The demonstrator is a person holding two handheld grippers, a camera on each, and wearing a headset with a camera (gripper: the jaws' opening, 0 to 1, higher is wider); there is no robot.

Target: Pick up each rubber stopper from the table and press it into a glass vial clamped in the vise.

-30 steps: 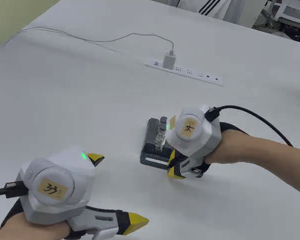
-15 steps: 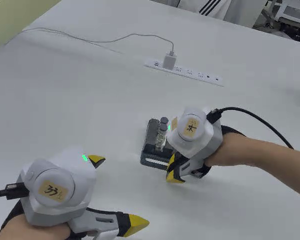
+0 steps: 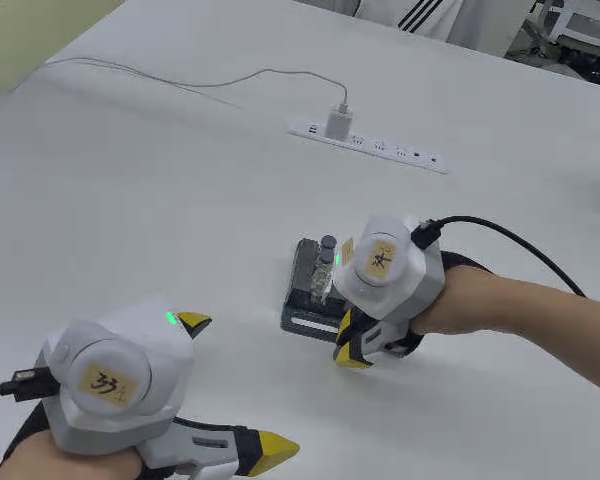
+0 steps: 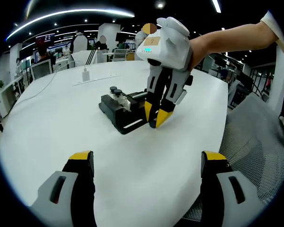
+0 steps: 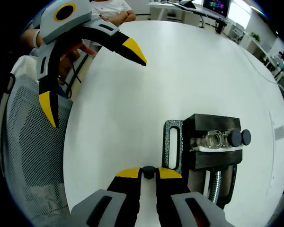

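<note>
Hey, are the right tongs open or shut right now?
Shut on a rubber stopper: the yellow tips of the right tongs pinch it beside the vise.

You have two grippers in play: the left gripper (image 4: pixel 146 158) and the right gripper (image 4: pixel 156 118). Count one vise (image 5: pixel 213 124), at about two o'clock from your right jaws in the right gripper view. Rubber stoppers (image 5: pixel 233 137) come to three: two seated on vial tops at the vise's three o'clock end, and one pinched between your right jaws. Vials (image 5: pixel 213 139): two you can count, though their glass blurs together. In the head view, one power strip (image 3: pixel 400 152) lies at twelve o'clock from the vise, with one charger (image 3: pixel 338 122) and one cable (image 3: pixel 180 82).
</note>
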